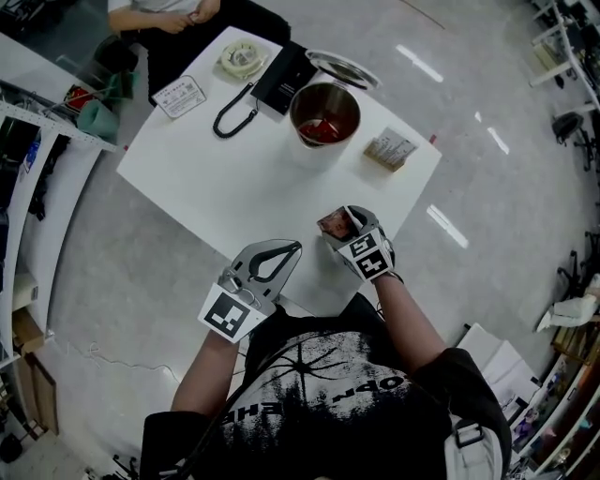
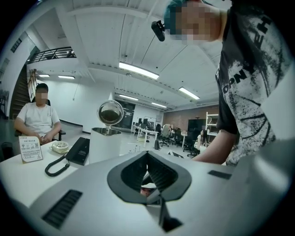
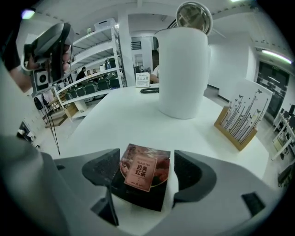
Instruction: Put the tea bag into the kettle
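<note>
The white kettle stands open at the far middle of the white table, with something red inside it. Its lid is tipped back. A dark tea bag packet with a reddish label lies flat near the table's front edge, seen in the head view as well. My right gripper is open around it, one finger on each side, and the pads do not press on it. The kettle rises straight ahead of it. My left gripper is shut and empty, held at the table's front edge.
A black desk phone with a coiled cord, a round white object and a card sign sit at the far left. A small wooden card stand is right of the kettle. A person sits at the far side.
</note>
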`<state>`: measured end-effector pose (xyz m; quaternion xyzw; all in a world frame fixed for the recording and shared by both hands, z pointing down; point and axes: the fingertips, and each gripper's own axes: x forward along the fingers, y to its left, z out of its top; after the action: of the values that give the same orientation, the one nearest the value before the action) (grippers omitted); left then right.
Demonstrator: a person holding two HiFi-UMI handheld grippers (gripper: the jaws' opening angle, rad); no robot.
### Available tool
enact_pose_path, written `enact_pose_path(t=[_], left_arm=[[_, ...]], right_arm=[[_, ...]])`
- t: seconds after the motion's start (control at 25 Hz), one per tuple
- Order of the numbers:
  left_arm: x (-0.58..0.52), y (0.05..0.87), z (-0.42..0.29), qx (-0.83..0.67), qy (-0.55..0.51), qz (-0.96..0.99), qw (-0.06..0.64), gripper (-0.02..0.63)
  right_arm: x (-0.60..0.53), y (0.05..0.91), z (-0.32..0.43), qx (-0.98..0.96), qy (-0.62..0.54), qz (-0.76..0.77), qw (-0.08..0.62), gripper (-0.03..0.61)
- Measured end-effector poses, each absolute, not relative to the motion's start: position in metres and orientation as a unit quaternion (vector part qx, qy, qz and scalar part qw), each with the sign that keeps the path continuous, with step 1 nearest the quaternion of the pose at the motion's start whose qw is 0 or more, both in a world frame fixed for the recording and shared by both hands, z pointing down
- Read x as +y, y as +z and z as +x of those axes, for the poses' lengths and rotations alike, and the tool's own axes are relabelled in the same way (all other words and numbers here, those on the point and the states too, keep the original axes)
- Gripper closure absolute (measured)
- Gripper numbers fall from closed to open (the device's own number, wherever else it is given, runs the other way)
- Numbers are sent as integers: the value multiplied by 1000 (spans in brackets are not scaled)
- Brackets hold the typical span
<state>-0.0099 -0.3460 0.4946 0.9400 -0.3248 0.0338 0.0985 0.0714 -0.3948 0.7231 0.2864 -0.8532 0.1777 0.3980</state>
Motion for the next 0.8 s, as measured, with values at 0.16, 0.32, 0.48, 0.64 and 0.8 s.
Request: enact_pose_path(t=[0.16, 0.32, 0.48, 0.64, 0.8], left_arm=[[-346, 496, -9, -323, 34, 940, 101, 601], [-345, 495, -8, -322, 31, 940, 106, 601], [-343, 498, -5, -314, 35, 943, 106, 601], [-343, 494, -1, -310, 31, 944, 107, 601], [-342, 493, -2, -311, 30, 944, 108, 601]], right_arm=[[-391, 734, 69, -848, 171, 277, 419, 198], [-391, 733, 68, -846, 169, 280, 421, 198], [-392, 732, 68, -844, 168, 280, 425, 199], [-390, 730, 69, -844, 164, 276, 429, 269], [-387, 727, 65, -846, 145, 267, 438, 408]])
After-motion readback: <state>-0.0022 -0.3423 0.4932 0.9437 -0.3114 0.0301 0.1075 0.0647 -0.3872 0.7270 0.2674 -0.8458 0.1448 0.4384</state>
